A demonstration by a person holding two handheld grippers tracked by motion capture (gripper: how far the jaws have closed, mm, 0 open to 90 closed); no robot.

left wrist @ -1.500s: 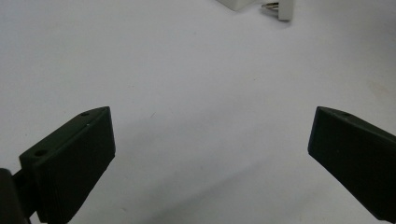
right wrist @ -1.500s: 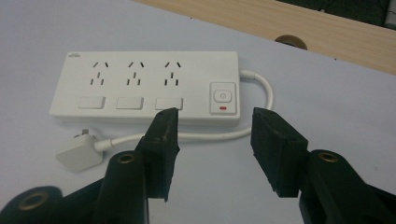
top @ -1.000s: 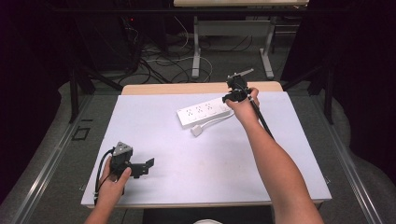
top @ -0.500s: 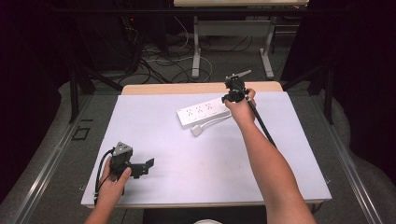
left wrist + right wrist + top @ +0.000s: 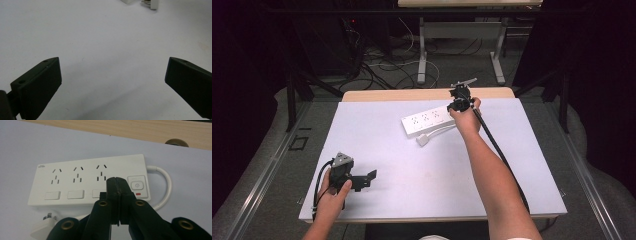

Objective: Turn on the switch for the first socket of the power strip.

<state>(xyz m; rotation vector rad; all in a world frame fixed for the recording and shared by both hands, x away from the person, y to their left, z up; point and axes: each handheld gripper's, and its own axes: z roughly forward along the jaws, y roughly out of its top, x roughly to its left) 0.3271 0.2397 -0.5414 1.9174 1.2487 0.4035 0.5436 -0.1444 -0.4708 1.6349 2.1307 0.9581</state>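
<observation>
Two grippers work over a pale table whose far edge shows a strip of bare wood. Most of the tabletop lies open: the whole middle and the right side beyond the person's forearm carry nothing, and the near edge runs free between the two arms.

A white power strip lies toward the far edge, slightly angled, its long side roughly parallel to the wooden strip and set a little in from it. In the right gripper view the power strip shows three socket groups, a row of rocker switches below them and a round power button at its right end. Its white cable loops out of that end and curves back under the strip to the plug, which rests on the table just in front of the strip's left end; from above the plug sits just near of the strip.

The right gripper hovers over the strip's right end, close to the far edge. Its jaws are pressed together with nothing between them, tips just left of the power button; whether they touch the strip I cannot tell.

The left gripper rests low near the table's near left corner, well apart from the strip. Its jaws are spread wide, empty, bare table between them.
</observation>
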